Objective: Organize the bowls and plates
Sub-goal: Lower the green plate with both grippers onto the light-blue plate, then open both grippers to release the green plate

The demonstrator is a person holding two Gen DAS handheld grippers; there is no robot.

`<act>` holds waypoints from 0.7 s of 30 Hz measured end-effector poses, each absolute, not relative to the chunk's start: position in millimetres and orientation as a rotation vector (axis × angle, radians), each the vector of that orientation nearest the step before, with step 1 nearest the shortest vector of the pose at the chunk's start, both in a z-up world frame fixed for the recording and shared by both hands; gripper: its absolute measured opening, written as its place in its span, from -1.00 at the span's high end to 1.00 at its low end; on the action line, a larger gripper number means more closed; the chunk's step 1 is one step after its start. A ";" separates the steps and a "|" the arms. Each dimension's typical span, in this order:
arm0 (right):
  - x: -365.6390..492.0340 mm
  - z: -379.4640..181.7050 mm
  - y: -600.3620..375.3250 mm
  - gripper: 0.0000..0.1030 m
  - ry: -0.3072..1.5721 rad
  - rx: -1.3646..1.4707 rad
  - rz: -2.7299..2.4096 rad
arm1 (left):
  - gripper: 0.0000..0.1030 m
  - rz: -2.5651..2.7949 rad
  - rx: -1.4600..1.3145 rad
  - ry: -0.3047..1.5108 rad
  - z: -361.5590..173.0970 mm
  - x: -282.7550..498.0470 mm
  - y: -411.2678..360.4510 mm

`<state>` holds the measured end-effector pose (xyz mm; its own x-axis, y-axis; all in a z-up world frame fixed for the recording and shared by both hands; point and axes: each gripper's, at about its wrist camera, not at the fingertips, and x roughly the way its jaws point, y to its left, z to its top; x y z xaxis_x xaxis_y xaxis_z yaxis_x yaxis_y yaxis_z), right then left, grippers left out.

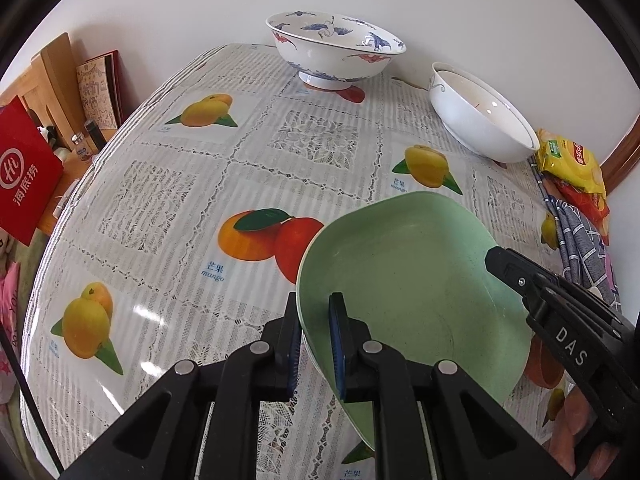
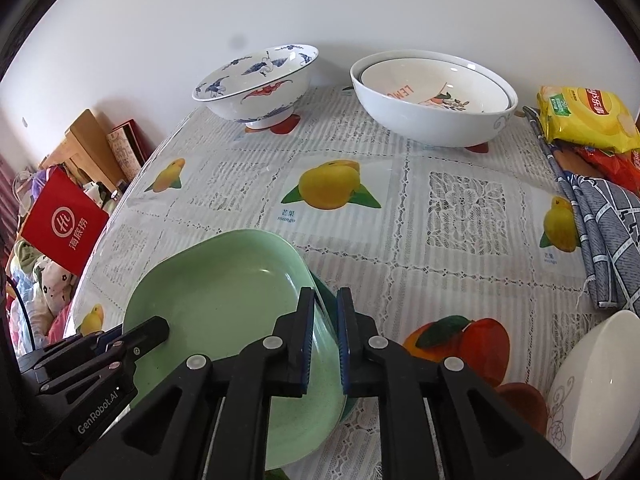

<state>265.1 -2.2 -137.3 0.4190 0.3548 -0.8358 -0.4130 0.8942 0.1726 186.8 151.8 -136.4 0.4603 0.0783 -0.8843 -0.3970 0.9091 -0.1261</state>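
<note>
While both units pinch opposite rims of the green plate (image 1: pixel 416 280), it sits tilted above the bench (image 1: pixel 168 184). Left hand-held gripper (image 1: pixel 316 344) nearly closed on near-left rim; right hand-held gripper (image 2: pixel 326 344) likewise on right rim. Crane-pattern bowl (image 1: pixel 332 50) and white nested bowls (image 2: pixel 432 100) stand at the back.

White wall (image 2: pixel 360 8); perhaps wooden shelf (image 2: pixel 86 140) left.
</note>
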 end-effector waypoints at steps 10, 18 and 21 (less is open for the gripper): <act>256.2 -115.9 -4.7 0.64 0.946 -0.047 0.551 | 0.57 0.279 -0.352 1.096 -134.6 181.1 148.0; 226.8 -95.3 -45.5 0.57 0.912 -0.058 0.476 | 0.43 0.286 -0.327 1.082 -116.2 161.2 136.7; 212.9 -87.1 -73.7 0.33 0.899 -0.029 0.436 | 0.43 0.272 -0.308 1.058 -103.4 153.8 125.6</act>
<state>212.9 -73.7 -87.1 0.5413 0.3550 -0.7622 -0.3786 0.9123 0.1561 153.8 125.6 -103.4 0.4650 0.0709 -0.8824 -0.3630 0.9244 -0.1170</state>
